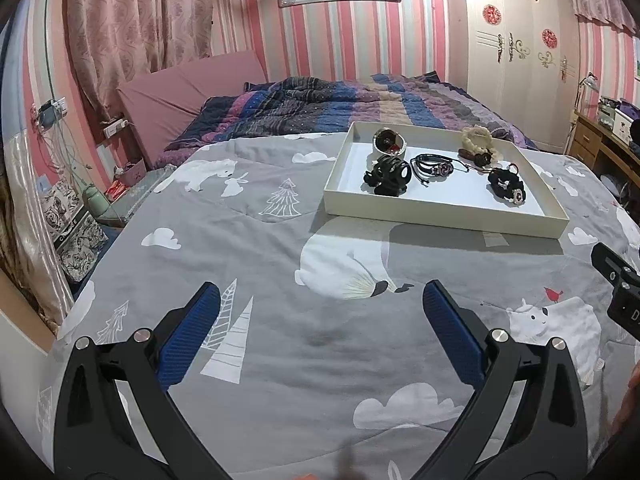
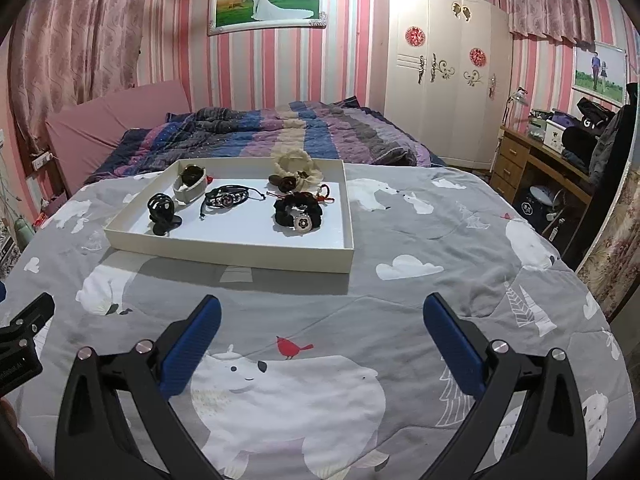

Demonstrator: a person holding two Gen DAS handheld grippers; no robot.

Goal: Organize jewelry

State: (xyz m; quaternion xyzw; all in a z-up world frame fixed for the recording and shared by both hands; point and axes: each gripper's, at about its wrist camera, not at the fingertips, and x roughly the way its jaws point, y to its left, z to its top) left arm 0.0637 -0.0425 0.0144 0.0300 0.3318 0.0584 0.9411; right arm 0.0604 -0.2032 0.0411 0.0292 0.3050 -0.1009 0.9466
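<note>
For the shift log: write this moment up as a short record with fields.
setting: bed with a grey bear-print quilt
container: shallow white tray lying on the quilt
in tray: black hair claw, white bangle, black cord bracelet, black scrunchie, cream scrunchie
left gripper: fingers open, holding nothing, above the quilt, short of the tray
right gripper: fingers open, holding nothing, short of the tray
background: striped blanket, white wardrobe
</note>
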